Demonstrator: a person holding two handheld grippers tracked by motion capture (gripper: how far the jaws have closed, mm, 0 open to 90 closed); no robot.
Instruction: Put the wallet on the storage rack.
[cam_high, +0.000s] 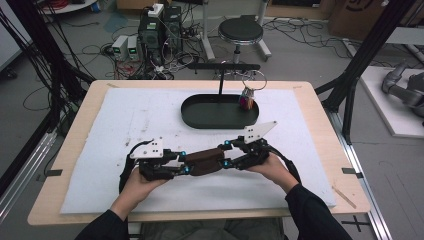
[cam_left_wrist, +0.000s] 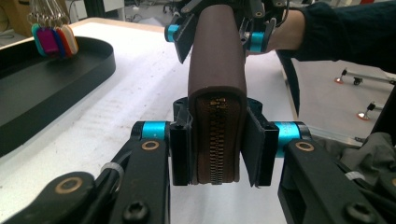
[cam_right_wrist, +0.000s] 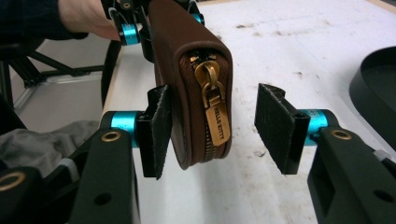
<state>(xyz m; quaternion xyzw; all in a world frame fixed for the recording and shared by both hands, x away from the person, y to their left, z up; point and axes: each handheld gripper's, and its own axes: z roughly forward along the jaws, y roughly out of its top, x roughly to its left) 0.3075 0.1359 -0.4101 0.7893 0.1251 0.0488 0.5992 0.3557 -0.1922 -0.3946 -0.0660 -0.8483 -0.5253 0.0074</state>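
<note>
Between the two claws, above the white-covered surface (cam_high: 125, 120), hangs a brown zip wallet (cam_high: 206, 161), spanning claw to claw. The left claw (cam_left_wrist: 217, 140) is pinching one end, pads flat on both faces with the zipper teeth running up between them. At the other end the right claw (cam_right_wrist: 212, 133) is spread: one pad touches a face, the other stands well clear, so the weight looks carried from the left. Beyond both claws sits the black tray (cam_high: 220, 114) with its key rack and coloured tags (cam_high: 246, 100). The wallet looks light, padded, a bit soft, its smooth skin possibly slippery, so flat faces near the end are the place to grip. Smallest of all, a brass zip pull (cam_right_wrist: 214, 109) dangles just inside the right claw, ready for a fine pinch.
</note>
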